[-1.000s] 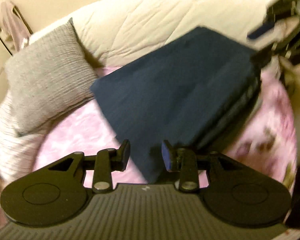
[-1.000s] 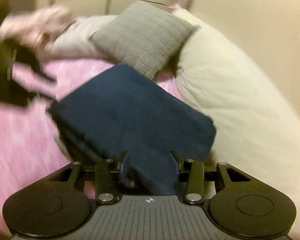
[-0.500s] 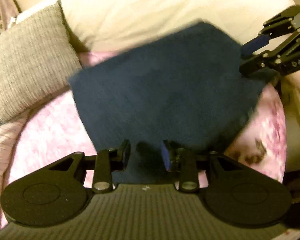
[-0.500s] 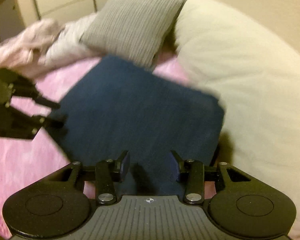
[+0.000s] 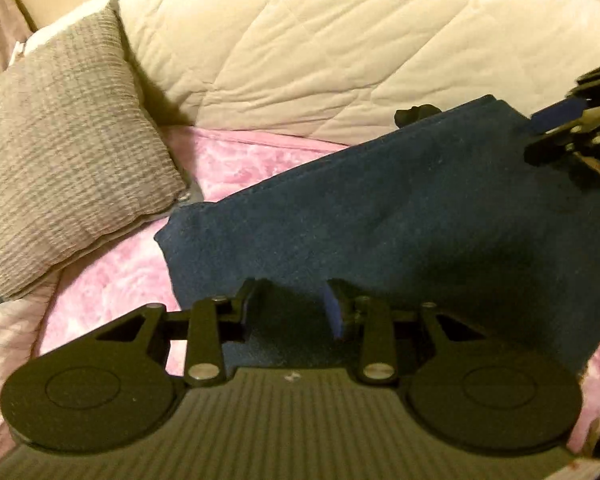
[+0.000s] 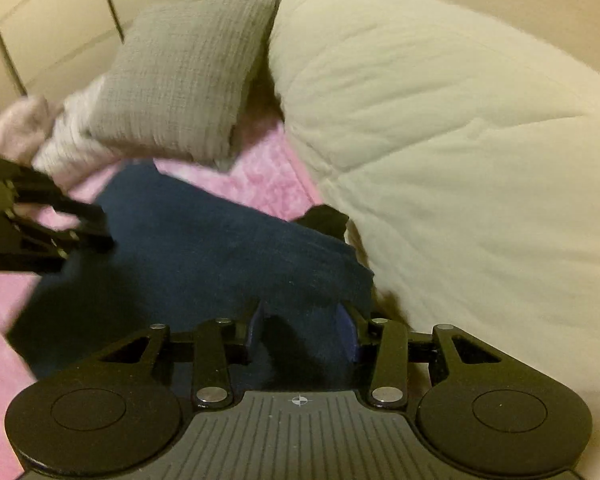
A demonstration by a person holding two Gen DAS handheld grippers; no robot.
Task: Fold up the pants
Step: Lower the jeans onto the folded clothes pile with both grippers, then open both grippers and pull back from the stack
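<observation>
The folded navy pants [image 5: 400, 208] lie as a thick flat bundle on the pink sheet [image 5: 112, 276], their far edge against the cream duvet [image 5: 340, 40]. My left gripper [image 5: 291, 306] is shut on the bundle's near edge, with fabric filling the gap between its fingers. My right gripper [image 6: 302, 328] is shut on the opposite edge of the pants [image 6: 204, 248]. Each gripper shows in the other's view: the right gripper [image 5: 540, 136] at the right edge, the left gripper [image 6: 102, 227] at the left edge. A small dark scrap [image 5: 416, 114] pokes out at the pants' far edge.
A grey textured cushion [image 5: 60, 140] leans at the left behind the pants, on pale bedding [image 6: 72, 136]. The big duvet [image 6: 460, 140] fills the right side of the right wrist view. Pale cupboard doors [image 6: 52, 20] stand behind the bed.
Both grippers have carried the pants bundle across the bed towards the duvet and lowered it. It was tilted up before and now lies flatter on the pink sheet.
</observation>
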